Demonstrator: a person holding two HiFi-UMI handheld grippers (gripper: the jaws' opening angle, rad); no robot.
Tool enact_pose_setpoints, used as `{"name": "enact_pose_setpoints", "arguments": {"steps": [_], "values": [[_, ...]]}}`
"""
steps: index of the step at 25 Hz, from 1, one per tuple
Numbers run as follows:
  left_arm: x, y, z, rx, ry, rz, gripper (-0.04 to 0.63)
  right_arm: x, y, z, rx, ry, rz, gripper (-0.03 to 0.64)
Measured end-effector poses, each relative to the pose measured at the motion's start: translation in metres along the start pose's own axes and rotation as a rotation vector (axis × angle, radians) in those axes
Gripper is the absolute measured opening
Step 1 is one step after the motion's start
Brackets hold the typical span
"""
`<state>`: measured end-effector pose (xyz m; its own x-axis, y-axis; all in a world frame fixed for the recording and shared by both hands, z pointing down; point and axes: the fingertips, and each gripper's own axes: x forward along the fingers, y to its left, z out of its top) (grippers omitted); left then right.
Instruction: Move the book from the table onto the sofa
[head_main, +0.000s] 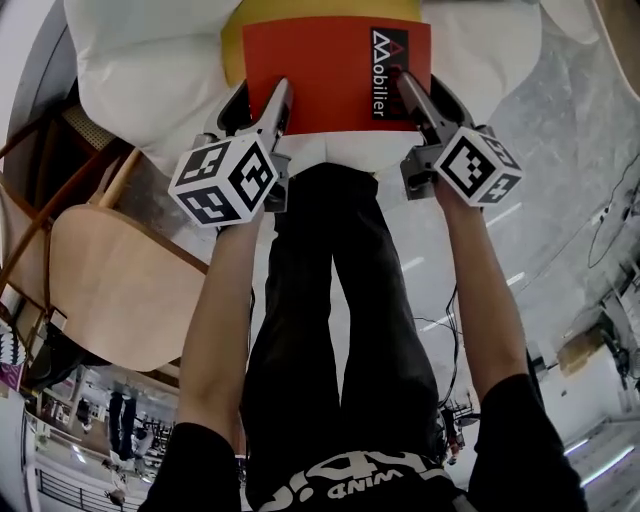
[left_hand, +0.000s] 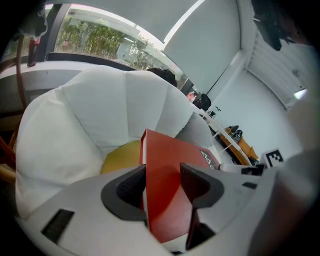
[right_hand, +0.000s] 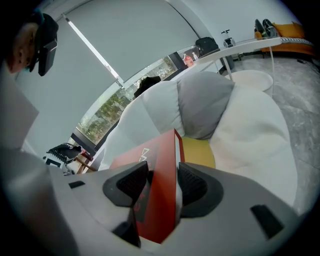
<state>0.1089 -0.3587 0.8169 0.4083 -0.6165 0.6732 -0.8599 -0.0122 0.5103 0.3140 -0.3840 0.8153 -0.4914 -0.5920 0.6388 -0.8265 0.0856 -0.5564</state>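
The red book (head_main: 330, 70) with white lettering on its cover lies flat between my two grippers, over the seat of the white sofa (head_main: 140, 70). Its far edge covers part of a yellow cushion (head_main: 232, 40). My left gripper (head_main: 262, 100) is shut on the book's left edge and my right gripper (head_main: 428, 100) is shut on its right edge. In the left gripper view the book (left_hand: 165, 165) is clamped edge-on by the left gripper (left_hand: 162, 182), with the yellow cushion (left_hand: 122, 155) behind. The right gripper view shows the book (right_hand: 160, 160) pinched the same way by the right gripper (right_hand: 162, 185).
A round wooden table (head_main: 110, 290) and a wooden chair frame (head_main: 40, 170) stand to the left of the person's black-trousered legs (head_main: 340, 300). A grey cushion (right_hand: 205, 105) leans on the sofa back. Marble floor (head_main: 560, 150) lies to the right, with cables (head_main: 610, 220).
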Motion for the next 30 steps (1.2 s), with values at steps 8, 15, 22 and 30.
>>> {"name": "enact_pose_setpoints", "arguments": {"steps": [8, 15, 22, 30], "values": [[0.027, 0.058, -0.031, -0.03, -0.003, 0.01, 0.222, 0.054, -0.01, -0.046, -0.004, 0.024, 0.015, 0.193], [0.04, 0.067, -0.042, -0.028, 0.006, 0.006, 0.222, 0.061, -0.021, -0.057, 0.002, 0.032, 0.008, 0.191], [0.054, 0.071, -0.053, -0.04, 0.004, 0.006, 0.222, 0.071, -0.034, -0.062, -0.002, 0.042, -0.003, 0.19], [0.062, 0.072, -0.059, -0.04, 0.005, 0.015, 0.222, 0.077, -0.044, -0.065, -0.017, 0.046, -0.012, 0.19]]}}
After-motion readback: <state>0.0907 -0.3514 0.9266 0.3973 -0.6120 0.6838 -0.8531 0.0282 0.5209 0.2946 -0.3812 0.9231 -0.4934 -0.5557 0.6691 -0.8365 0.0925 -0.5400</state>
